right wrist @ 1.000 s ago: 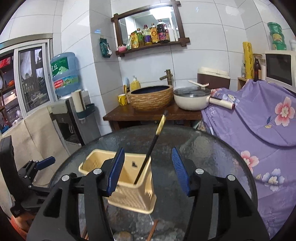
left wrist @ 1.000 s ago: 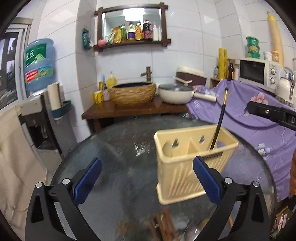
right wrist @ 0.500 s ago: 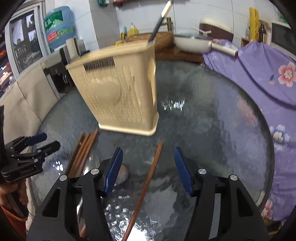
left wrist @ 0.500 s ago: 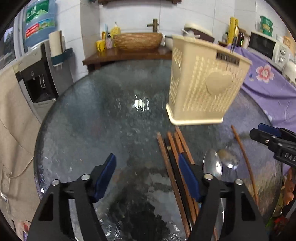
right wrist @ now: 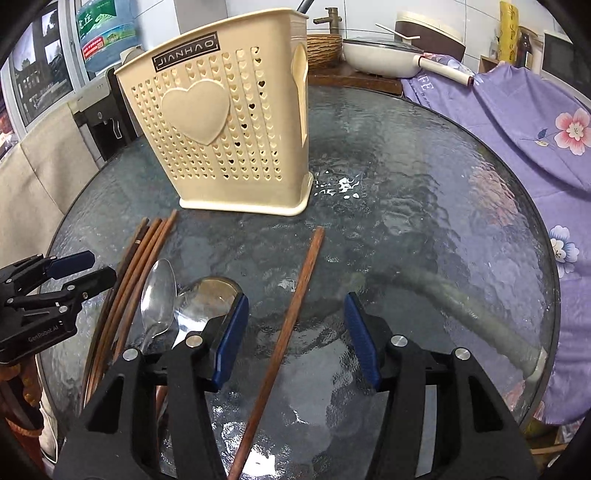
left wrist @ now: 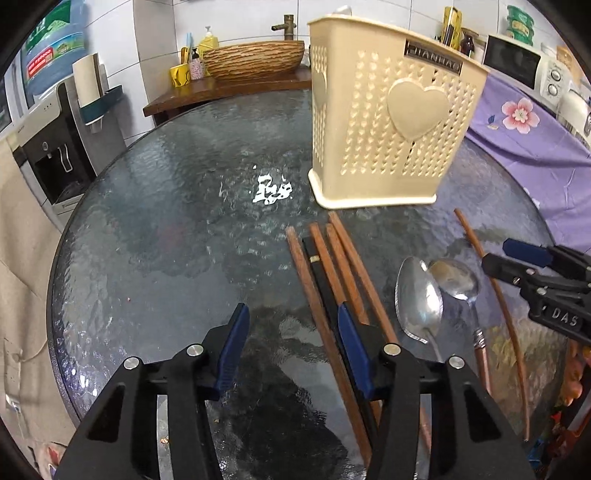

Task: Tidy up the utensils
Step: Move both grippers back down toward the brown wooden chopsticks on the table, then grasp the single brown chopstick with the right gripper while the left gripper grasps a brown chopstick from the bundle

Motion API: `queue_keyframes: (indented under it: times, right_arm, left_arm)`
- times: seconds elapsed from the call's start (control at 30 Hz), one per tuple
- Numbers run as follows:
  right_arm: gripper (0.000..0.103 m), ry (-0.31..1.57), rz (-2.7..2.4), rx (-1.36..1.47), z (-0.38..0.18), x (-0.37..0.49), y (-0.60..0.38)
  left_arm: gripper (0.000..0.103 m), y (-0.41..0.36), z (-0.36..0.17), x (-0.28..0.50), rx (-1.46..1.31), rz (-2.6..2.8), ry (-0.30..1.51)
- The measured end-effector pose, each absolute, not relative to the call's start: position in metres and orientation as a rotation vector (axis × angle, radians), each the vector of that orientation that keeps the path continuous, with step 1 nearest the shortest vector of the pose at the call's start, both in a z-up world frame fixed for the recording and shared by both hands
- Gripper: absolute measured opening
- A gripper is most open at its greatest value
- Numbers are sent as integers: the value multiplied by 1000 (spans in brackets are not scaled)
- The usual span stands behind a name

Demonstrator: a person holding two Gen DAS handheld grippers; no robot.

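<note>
Claws first: left gripper (left wrist: 293, 325) parted, jaws just now closing in, pads pressing on nothing. Tilts down over the near edge of the chopstick bundle (left wrist: 332, 266); the outermost brown stick runs through the gap, close to the right-hand pad, with the black one slipping behind that pad. Right gripper (right wrist: 293, 325) likewise released and part open. Straddles the lone chopstick (right wrist: 295, 306), which lies between the pads, touching neither.

Key relation for the next move, as a judgement: long axis of that lone stick runs almost along the fingers, away toward the holder (right wrist: 221, 129), so a plain squeeze across it should catch it. Nearer to the right hand by far; the bundle belongs to the left. Calls for a little more descent before pinching.

Between bundle and lone stick, two spoons: long one (left wrist: 419, 299) and rounder one (left wrist: 456, 277), bowls toward the holder, touching or overlapping at the rims.

Beyond, cream holder upright on the glass table (left wrist: 166, 221), just past the chopstick tips. Inside hidden from both views; only a grey tip (right wrist: 303, 6) shows above its rim, probably a utensil handle already in.
</note>
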State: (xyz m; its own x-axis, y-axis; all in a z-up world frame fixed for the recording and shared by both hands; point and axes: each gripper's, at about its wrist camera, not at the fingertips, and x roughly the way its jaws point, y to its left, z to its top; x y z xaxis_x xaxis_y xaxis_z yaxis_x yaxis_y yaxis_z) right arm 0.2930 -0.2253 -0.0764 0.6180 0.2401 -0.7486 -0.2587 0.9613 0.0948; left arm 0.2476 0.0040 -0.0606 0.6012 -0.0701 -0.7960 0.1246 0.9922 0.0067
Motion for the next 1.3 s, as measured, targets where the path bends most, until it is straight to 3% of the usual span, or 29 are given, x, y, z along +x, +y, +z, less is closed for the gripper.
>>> queue_keyframes:
  times: [0.53, 0.97, 1.3]
  right_arm:
    - [54, 851, 265, -28, -72, 295, -230]
    - [31, 901, 257, -25, -80, 318, -212]
    - [30, 894, 246, -56, -81, 320, -209]
  left_arm:
    - [49, 35, -52, 247, -27, -86, 901]
    - [49, 18, -58, 260, -24, -82, 912]
    - [42, 10, -68, 275, 9, -54, 944]
